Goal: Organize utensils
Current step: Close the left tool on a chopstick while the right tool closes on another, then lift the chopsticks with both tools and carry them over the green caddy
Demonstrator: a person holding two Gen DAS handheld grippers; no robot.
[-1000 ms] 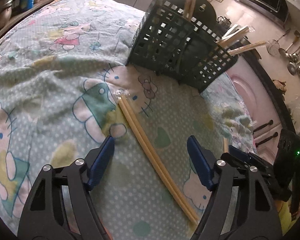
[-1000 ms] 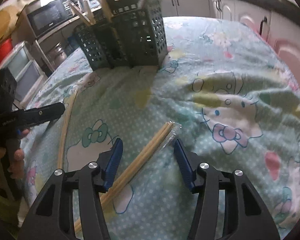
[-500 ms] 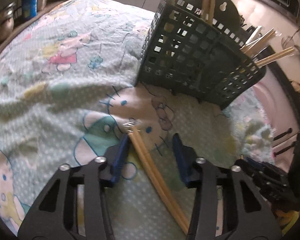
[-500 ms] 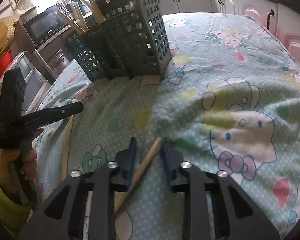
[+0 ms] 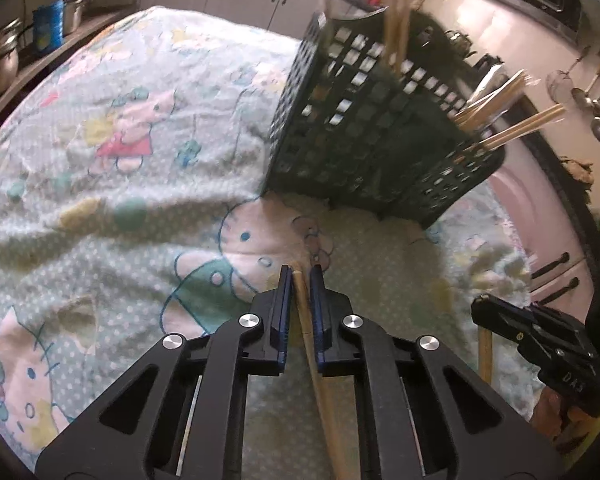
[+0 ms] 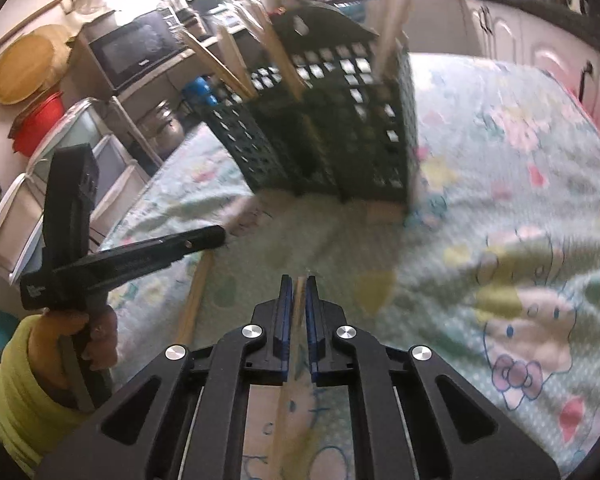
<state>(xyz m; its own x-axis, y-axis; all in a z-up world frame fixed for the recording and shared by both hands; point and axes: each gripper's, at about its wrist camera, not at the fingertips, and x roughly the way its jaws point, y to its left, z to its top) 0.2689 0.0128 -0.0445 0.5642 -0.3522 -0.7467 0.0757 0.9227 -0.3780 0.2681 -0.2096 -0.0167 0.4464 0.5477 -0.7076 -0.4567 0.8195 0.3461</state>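
Left gripper point(image 5: 300, 276): jaws pressed in on a pair of wooden chopsticks point(image 5: 314, 356), pinching it near its far tip; only a short stub pokes out ahead of the blue pads point(image 5: 285, 304), the rest runs back between the fingers and is cut off at the bottom edge of the left view. Right gripper point(image 6: 299, 284): jaws likewise closed on a second chopstick pair point(image 6: 290, 380), tip just about level with the pad ends; the shaft behind is blurred and hard to trace, and whether its wrapper is on cannot be told. Both pairs sit low over the Hello Kitty cloth point(image 5: 112, 208); lifted or still resting on it, can't tell. Right of the left jaws, the right gripper shows side-on with a bit of light wood below its nose, hand mostly cut off by the frame edge. Left of the right jaws, the left gripper shows side-on in a hand point(image 6: 96, 336) with a yellow sleeve, a chopstick shaft hanging below it. Ahead of both jaws, well apart: dark green lattice utensil holder point(image 5: 372, 136) standing on the cloth, chopsticks sticking up and leaning out of its compartments; tops cut off or motion-blurred, count not readable. Farther back in the right view: microwave point(image 6: 134, 50), red tub point(image 6: 38, 124), both soft.
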